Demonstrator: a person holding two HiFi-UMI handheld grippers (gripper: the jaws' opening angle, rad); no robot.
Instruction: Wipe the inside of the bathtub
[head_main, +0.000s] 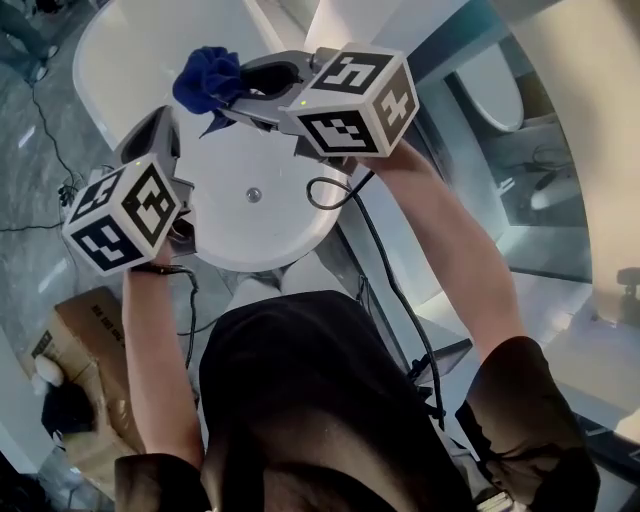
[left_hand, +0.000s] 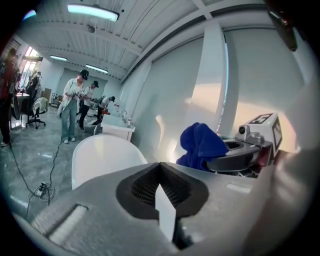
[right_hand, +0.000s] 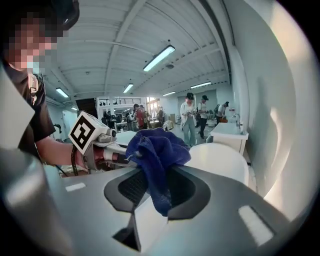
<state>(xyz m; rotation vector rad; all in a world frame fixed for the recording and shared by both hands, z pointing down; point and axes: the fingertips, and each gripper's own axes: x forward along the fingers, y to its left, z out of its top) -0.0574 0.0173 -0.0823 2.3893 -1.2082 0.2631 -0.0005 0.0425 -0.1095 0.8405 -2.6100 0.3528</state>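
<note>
Black shirt (head_main: 330, 400), black cable (head_main: 395, 290), grey left tongs (left_hand: 161, 175).

The cloth (right_hand: 156, 150) pinched in the right hand-held gripper (right_hand: 150, 195) is blue, soft and fuzzy, like towel. The left hand-held gripper (left_hand: 161, 192) has a matt grey plastic body and dark ribbed pads (left_hand: 145, 187). Beyond both, the bathtub (head_main: 130, 60) is white, smooth and glossy.

Your grey marbled floor (head_main: 25, 200) carries the white bathtub (head_main: 270, 220) directly; a cardboard box (head_main: 80, 330) stands at your left; a black cable (head_main: 47, 125) trails across it.
</note>
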